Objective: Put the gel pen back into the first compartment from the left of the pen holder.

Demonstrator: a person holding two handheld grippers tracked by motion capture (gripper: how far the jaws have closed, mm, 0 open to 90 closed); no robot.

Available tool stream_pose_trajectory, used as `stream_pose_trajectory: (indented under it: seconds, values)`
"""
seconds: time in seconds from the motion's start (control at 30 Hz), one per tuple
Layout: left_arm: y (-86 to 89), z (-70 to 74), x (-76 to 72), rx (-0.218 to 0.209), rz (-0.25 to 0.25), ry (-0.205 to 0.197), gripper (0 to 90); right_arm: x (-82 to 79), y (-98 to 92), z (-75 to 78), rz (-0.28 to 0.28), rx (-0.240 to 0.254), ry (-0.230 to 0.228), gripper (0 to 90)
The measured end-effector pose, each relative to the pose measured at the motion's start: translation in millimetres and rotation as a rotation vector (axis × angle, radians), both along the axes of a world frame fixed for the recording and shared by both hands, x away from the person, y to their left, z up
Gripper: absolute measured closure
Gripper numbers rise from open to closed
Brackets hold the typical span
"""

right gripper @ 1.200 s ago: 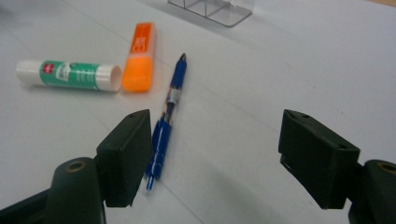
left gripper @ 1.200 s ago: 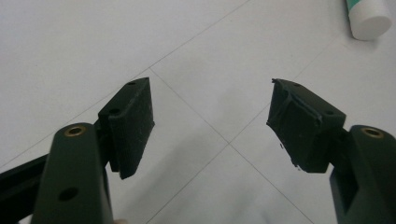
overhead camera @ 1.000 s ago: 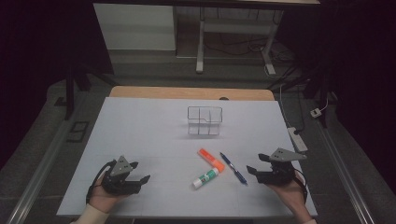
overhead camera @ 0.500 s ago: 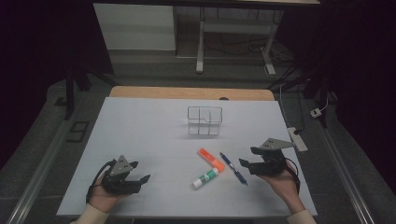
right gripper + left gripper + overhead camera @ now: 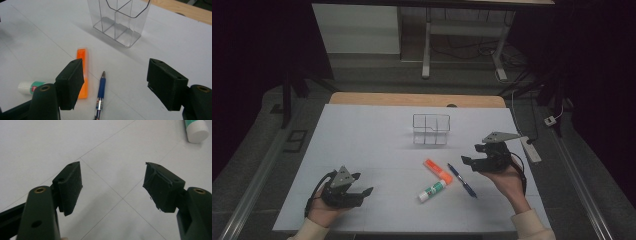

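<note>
the right gripper (image 5: 115, 85) has its jaws spread wide and empty, hovering just above the worktop (image 5: 37, 37); directly between them lies the blue pen (image 5: 100, 93), tip pointing away towards the clear organiser (image 5: 122, 22); just beside the left-hand jaw lies the orange flat case (image 5: 83, 72), and beyond that jaw the glue stick (image 5: 30, 87); in the high view the right gripper (image 5: 484, 159) sits just right of the pen (image 5: 462, 180), with the organiser (image 5: 431, 129) farther off ahead; the left gripper (image 5: 112, 187) also holds its jaws wide and empty, low over bare worktop, the glue stick's white cap (image 5: 197, 133) well off past the right-hand jaw; in the high view that left gripper (image 5: 347, 189) rests apart from everything.

risks, as i judge them: the pen is a slim, smooth round barrel, so jaws closing off-centre may roll it away or squirt it sideways; the orange case lies very near, so a broad pad may catch its edge and drag it; the organiser looks like light, thin transparent plastic with narrow divided compartments, so a pen lowered at a tilt could strike a partition or tip it; the worktop is matt white with faint grid lines, the pads black and rubbery-looking.
</note>
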State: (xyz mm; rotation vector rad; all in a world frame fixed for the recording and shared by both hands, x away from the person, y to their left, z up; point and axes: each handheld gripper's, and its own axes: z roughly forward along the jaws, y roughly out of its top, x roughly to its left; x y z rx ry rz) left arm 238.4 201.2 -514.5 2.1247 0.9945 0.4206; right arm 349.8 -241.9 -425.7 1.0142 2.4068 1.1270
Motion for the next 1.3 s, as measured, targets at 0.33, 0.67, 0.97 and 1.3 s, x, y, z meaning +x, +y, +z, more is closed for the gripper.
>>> stream_pose_trajectory:
  seconds: [0.33, 0.67, 0.97, 1.3]
  values:
    - [0.1, 1.1, -0.5, 0.0, 0.002, -0.006, 30.7, 14.9, 17.3, -12.4, 0.011, -0.004, 0.063, 29.7]
    - [-2.8, 0.9, -1.4, 0.014, -0.01, -0.008, 30.6, 20.7, 26.5, -30.9, 0.025, -0.084, 0.109, 30.7]
    - [-2.3, -0.2, -0.5, 0.019, -0.005, -0.001, 30.5, 32.3, 36.7, -42.9, 0.004, -0.144, 0.147, 31.9]
    - [-2.6, -2.1, 0.1, 0.037, -0.005, 0.016, 30.1, 40.6, 49.9, -60.8, 0.024, -0.226, 0.188, 36.7]
